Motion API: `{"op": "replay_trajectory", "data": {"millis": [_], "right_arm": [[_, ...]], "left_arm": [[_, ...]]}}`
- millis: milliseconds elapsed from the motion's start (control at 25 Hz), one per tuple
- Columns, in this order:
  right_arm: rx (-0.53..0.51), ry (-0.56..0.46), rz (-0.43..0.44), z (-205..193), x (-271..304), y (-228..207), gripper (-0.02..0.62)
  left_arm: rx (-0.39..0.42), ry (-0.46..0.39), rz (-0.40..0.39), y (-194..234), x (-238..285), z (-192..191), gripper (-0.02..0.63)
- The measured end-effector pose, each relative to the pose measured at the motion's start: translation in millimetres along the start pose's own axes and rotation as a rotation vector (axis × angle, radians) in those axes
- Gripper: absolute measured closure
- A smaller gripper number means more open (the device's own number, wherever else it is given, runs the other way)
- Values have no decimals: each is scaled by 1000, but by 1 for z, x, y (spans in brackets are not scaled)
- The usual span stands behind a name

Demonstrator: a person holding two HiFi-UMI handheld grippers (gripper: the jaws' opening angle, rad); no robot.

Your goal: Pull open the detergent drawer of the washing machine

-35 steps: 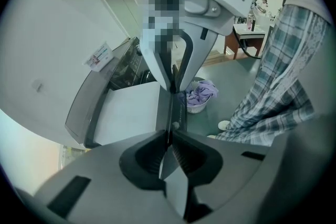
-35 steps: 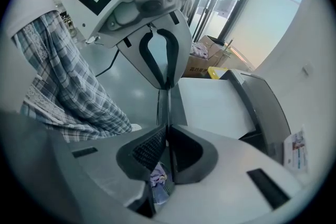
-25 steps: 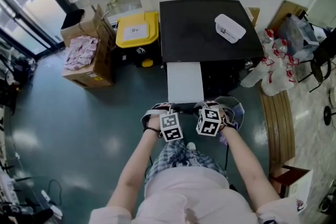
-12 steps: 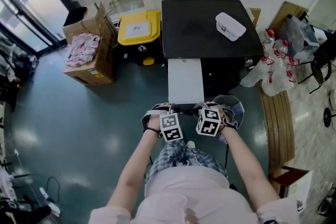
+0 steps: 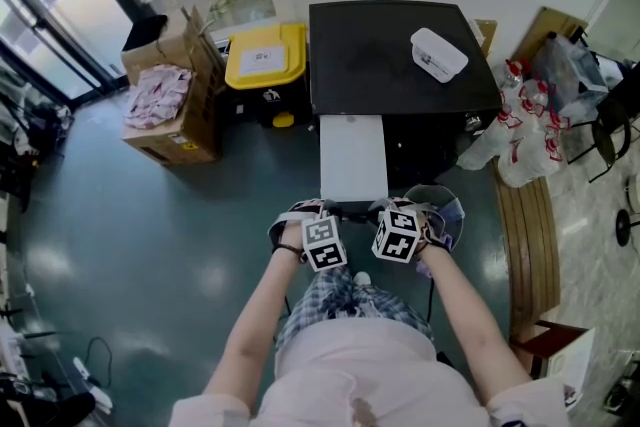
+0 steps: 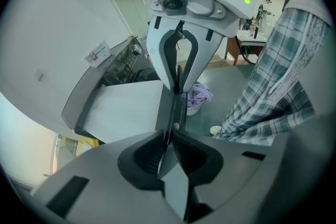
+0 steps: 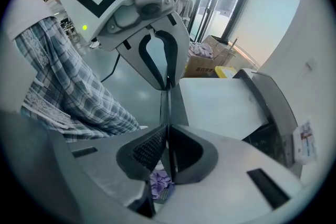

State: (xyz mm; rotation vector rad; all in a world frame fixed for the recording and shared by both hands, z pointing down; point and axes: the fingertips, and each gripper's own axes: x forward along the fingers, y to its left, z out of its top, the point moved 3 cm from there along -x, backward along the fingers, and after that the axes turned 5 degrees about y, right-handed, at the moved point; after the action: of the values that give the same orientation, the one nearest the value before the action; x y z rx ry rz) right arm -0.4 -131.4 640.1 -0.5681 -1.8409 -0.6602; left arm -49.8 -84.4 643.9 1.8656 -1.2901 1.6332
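Two grippers, both on one thing. Left gripper: jaws nearly together, pinching the thin front edge of the detergent drawer. Right gripper: same, jaws nearly shut on that same front edge, just beside the left one. We see each gripper facing the other in its own view, marker cubes up.

The drawer is a white slab standing out from the front of the black washing machine, reaching toward the person; its near edge sits at the jaws.

A white box lies on the machine's top, toward the right. A yellow-lidded bin stands just left of the machine, with a cardboard box of pinkish stuff further left. A basket with purple cloth sits on the floor by the right gripper.
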Motion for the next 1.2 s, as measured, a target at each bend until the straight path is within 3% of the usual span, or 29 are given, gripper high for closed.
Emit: {"op": "replay_trajectory", "data": {"millis": [120,320,480,640,760,1000,1200], "right_arm": [[33,-24,9,2,-3,-2,526],[78,-68,43,4,-8,-3,355],[110,-100,59,5,-11,-4,300],[145,-141,54,3,-19,-9,299],[214,-201,23,0,-33,-21,302],[476,-444,-107,-5,-86,-67,362],[685,-671,-264,-23,-138,-104,411]], "left_arm": [[-22,-12,-19,1,-2,-1,538],[-60,-61,-52,2,-9,4,374],[-79,-86,-56,5,-13,8,337],[-116,-124,-32,13,-17,11,336],[-188,-192,-5,28,-32,16,336],[-421,-391,55,77,-72,21,362],[-624,-574,206,124,-113,17,460]]}}
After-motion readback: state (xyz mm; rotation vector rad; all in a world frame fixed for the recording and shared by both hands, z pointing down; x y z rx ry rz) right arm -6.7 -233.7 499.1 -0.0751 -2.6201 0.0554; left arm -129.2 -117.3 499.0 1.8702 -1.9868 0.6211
